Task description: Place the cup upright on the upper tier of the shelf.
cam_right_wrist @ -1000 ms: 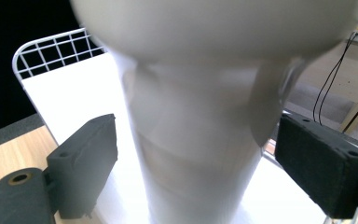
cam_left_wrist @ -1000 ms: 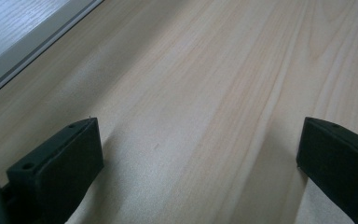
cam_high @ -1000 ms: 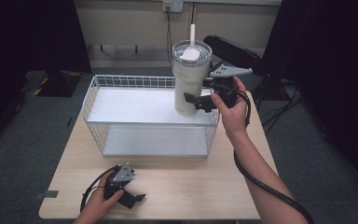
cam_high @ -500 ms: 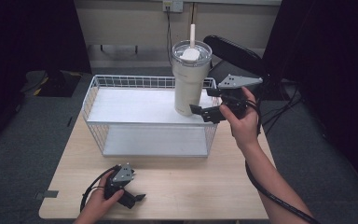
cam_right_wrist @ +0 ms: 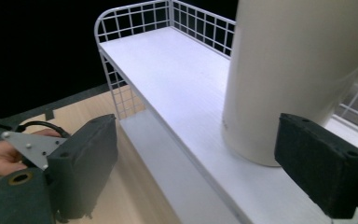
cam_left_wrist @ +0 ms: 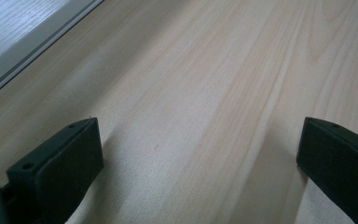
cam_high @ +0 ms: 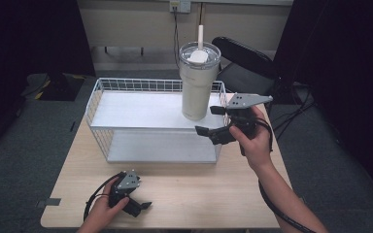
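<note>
Your right gripper (cam_high: 214, 120) has its jaws spread wide and grips nothing; it hangs just right of the cream tumbler (cam_high: 197, 85), close to it but apart. The tumbler stands upright on the top shelf of the white wire rack (cam_high: 126, 110), toward the shelf's right end, with a clear lid and a white straw (cam_high: 200, 38) rising from it. Your left gripper (cam_high: 137, 206) sits low over the wooden table (cam_high: 194, 189) at the near left, jaws also wide apart and empty. No brand, label or writing can be read on the tumbler or rack.
</note>
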